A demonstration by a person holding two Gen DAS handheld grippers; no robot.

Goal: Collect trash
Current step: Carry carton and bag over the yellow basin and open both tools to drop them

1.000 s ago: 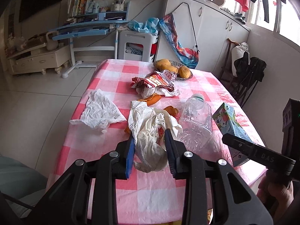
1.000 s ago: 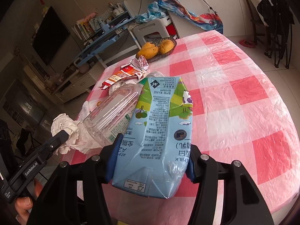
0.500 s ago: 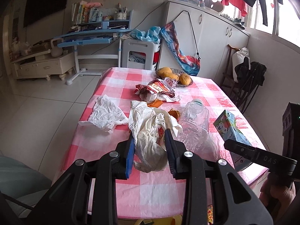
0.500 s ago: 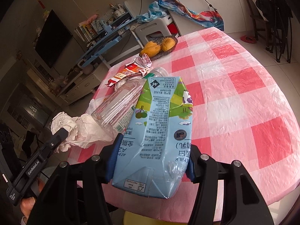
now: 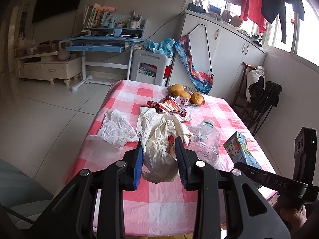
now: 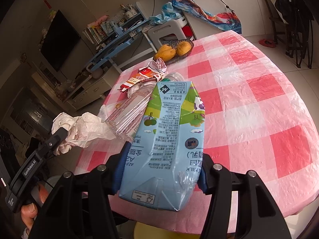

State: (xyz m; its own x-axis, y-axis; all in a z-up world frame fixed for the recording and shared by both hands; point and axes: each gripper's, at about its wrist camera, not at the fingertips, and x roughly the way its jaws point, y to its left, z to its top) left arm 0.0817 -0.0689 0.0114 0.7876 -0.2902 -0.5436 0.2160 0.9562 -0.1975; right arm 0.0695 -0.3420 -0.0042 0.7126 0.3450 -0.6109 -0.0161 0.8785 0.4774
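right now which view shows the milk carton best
The right wrist view: the milk carton fills the frame between the right tongs, its print readable. The left wrist view shows only its small top end at the edge, behind the right tongs.

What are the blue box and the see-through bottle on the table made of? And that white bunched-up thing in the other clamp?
The blue box looks like coated paperboard: printed, slightly glossy, with folded seams. The see-through bottle appears to be thin clear plastic with ribbed, glinting walls. The white bunched-up thing looks like a thin plastic bag, soft and crinkled with a faint sheen, though it could be waxed paper.
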